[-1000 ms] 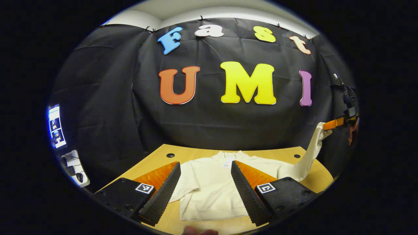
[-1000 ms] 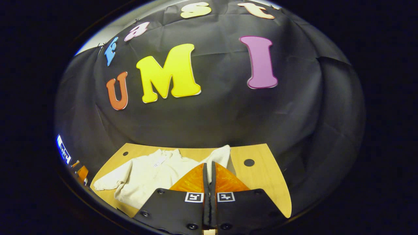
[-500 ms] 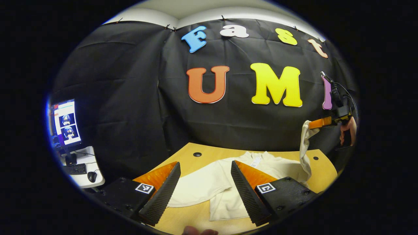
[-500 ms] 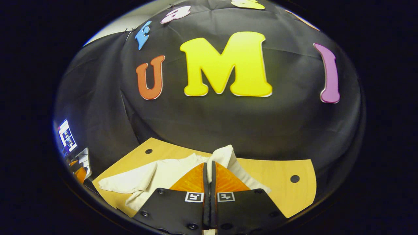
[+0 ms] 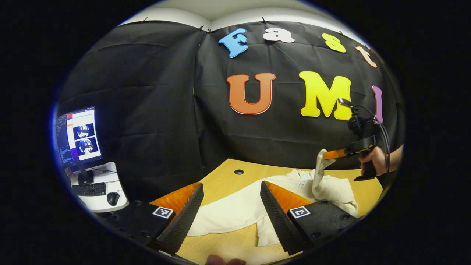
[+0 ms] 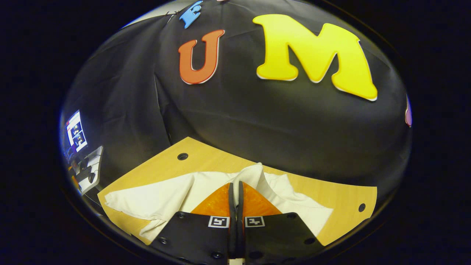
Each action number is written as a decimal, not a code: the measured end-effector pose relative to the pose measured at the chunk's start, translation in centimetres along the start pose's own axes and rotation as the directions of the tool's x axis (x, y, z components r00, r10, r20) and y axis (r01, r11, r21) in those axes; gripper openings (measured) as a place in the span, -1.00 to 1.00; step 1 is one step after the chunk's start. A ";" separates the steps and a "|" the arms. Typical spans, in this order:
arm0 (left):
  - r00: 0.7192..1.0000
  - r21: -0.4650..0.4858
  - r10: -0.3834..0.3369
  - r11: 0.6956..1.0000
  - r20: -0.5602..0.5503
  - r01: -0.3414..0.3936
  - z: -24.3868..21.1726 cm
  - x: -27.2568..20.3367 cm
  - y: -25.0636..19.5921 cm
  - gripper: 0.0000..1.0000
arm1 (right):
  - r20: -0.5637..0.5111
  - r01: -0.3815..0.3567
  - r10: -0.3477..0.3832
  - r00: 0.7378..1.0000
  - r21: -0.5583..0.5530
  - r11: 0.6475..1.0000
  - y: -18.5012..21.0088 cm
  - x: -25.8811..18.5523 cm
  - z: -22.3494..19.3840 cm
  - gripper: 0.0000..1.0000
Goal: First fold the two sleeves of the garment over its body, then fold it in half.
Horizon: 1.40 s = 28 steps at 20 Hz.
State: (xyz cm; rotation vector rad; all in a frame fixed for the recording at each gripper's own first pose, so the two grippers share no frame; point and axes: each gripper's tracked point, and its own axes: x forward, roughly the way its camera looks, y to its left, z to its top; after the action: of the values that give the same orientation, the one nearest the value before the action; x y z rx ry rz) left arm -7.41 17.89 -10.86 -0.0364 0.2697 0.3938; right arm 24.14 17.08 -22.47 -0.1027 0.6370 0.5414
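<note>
Cream long-sleeved fabric garment (image 5: 235, 213): lying on light wooden table (image 5: 224, 176). Right sleeve cuff (image 6: 252, 173): raised above garment body, pinched in right tongs (image 6: 235, 187), fingers together on it. Left tongs (image 5: 232, 209): fingers apart, holding nothing, above left sleeve.

Left gripper (image 5: 231, 213): black body, screws, square black-white markers, ribbed pads.

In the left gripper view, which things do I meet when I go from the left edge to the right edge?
Monitor → keyboard → mouse → table hole → garment tag → lifted sleeve → right gripper → hand holding it.
</note>
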 end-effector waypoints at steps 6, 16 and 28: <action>1.000 0.016 0.009 1.000 -0.023 -0.008 -0.8 0.1 2.1 0.96 | -0.093 -0.016 0.010 0.996 -0.062 0.998 5.0 8.3 -3.8 -0.98; 0.995 0.031 0.065 0.998 -0.072 -0.063 -2.8 0.0 6.5 0.96 | -0.116 -0.052 0.043 0.992 -0.068 0.996 9.0 12.0 -5.8 -0.77; 0.997 0.072 0.038 0.997 -0.066 -0.033 -6.7 -0.5 10.9 0.96 | 0.098 -0.092 0.095 0.991 -0.031 0.995 11.6 -2.1 -1.1 0.29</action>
State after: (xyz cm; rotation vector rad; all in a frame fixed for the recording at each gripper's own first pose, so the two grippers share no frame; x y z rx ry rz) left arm -13.78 27.21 -17.01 0.0248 0.3513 0.4185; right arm 16.22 25.82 -21.31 -0.0703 0.5397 0.6418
